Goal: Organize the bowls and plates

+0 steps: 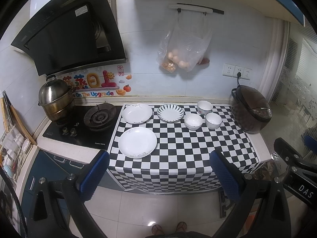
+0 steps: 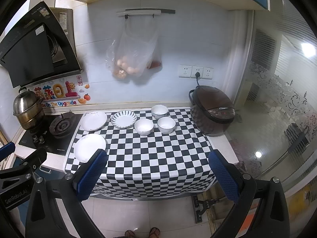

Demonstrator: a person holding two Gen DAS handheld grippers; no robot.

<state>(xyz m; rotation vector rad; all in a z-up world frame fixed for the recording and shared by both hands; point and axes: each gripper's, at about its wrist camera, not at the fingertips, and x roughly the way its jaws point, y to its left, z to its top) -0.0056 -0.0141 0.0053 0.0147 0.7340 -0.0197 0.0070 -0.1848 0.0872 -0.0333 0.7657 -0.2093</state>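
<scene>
Plates [image 1: 137,142], 3 of them, lie apart on the checked bench [image 1: 178,148]; 3 bowls [image 1: 193,121] cluster near the cooker [image 1: 250,109]. Both grippers [image 1: 158,176] [image 2: 156,173] hover wide open and empty. Best approach low, pinching 1 plate's rim, then stack gently.

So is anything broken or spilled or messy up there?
Nothing looks broken or spilled. The three plates and three bowls sit upright and apart on the checkered cloth, none stacked. One oddity: the far plate hangs off the cloth's edge toward the stove.
</scene>
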